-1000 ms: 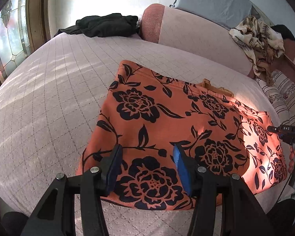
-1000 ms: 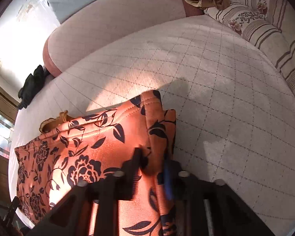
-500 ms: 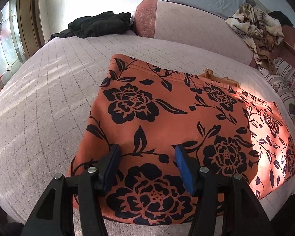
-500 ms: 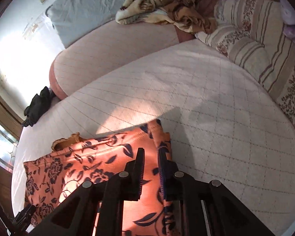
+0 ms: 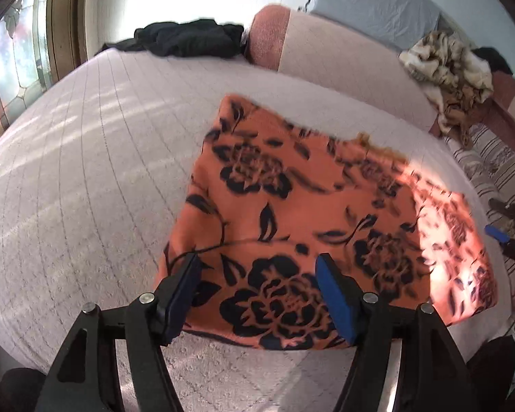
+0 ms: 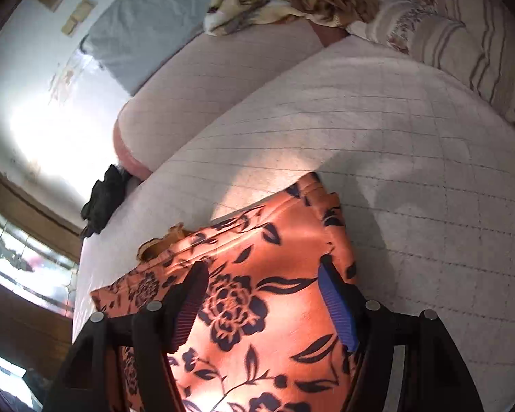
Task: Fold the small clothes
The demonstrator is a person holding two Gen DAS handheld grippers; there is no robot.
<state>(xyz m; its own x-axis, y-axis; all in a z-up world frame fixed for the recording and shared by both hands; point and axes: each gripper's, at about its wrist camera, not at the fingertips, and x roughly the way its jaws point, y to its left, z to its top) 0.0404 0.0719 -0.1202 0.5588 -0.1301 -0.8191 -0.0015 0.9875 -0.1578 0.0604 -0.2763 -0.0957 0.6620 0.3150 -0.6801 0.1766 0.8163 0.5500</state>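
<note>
The left gripper hangs over the near edge of the cloth with its jaws wide apart and nothing between them; whether the tips touch the fabric cannot be told. The right gripper is likewise spread wide over the cloth near its other end, gripping nothing, its blue pads framing a black flower in the print. The cloth is orange with black flowers and leaves, and it lies flat as a rough rectangle on the pale quilted bed; a strip along its right end looks doubled over in the right wrist view. A bit of tan fabric peeks out from under its far edge. In the left wrist view the right side of the cloth is lit by a sun patch, and the picture is blurred. Beyond the cloth a long pink bolster runs along the far side of the bed, with a grey pillow behind it. A black garment lies in a heap at the bolster's left end, and a crumpled cream-and-brown cloth sits on it to the right. Striped cushions lie at the bed's right edge, and a stained-glass window stands at the left.
</note>
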